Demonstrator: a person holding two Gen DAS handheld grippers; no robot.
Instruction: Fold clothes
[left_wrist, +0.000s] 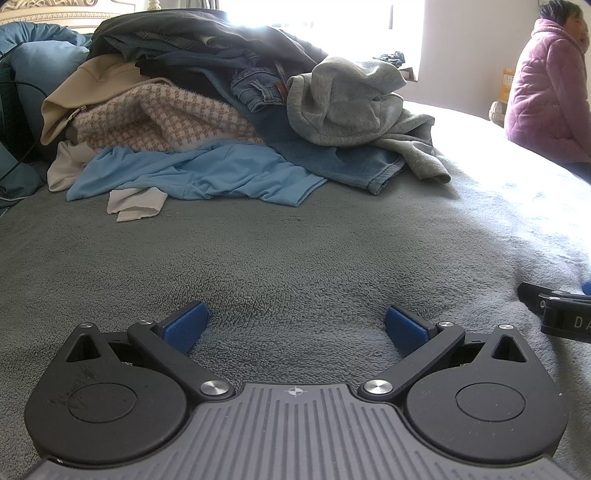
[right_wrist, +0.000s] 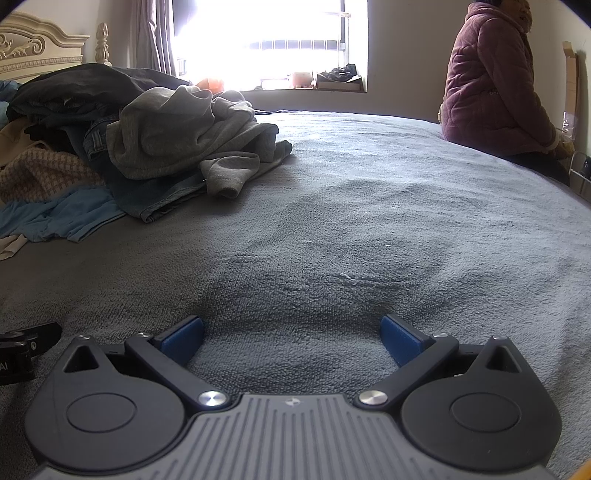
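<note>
The pile of clothes (left_wrist: 229, 122) lies on the bed (left_wrist: 295, 258), well ahead and left of both sets of fingers. The left gripper (left_wrist: 295, 326) and right gripper (right_wrist: 291, 338) sit low over the blanket, level, fingers spread wide, holding nothing.

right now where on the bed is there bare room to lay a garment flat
Bare grey blanket runs from the open left gripper and open right gripper to the clothes pile and the seated person. The headboard side is crowded: grey hoodie, jeans, light blue shirt.
</note>
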